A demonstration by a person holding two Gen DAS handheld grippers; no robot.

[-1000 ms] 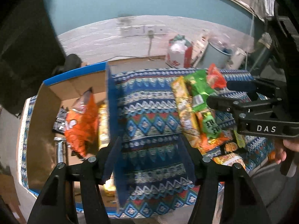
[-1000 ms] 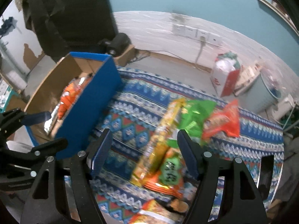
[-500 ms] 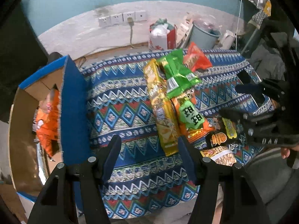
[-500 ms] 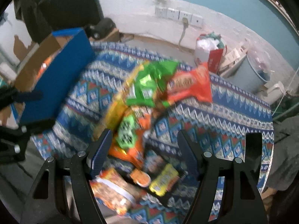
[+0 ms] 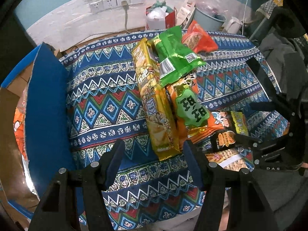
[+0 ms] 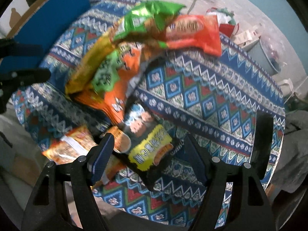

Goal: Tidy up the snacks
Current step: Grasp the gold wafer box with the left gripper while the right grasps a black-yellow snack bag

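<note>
Through the left wrist camera I see my left gripper (image 5: pixel 152 155) pointing down with its jaws apart and nothing gripped; the near end of the long yellow packet (image 5: pixel 154 104) lies in the gap between the fingers, but the pads do not press it. That packet lies on the patterned cloth (image 5: pixel 107 96) at the left edge of a loose heap, beside an orange bag with a green label (image 5: pixel 192 111), a green bag (image 5: pixel 175 57) laid over both, and a red-orange bag (image 5: pixel 200 40) at the far end. Smaller packets sit near the right gripper at the right edge. The blue-sided cardboard box (image 5: pixel 46 100) stands at the left, and only a sliver of orange packaging shows inside it.

Through the right wrist camera, which is blurred, my right gripper (image 6: pixel 148 153) has just been opening its jaws and holds nothing; a black packet with a yellow label (image 6: pixel 152 150) lies between the fingers, untouched as far as I can tell. A packet with orange print (image 6: pixel 71 146) lies just left of it.

I judge the sorting to be early: most snacks are on the cloth, few are boxed, and both grippers look set for their next pick.
</note>
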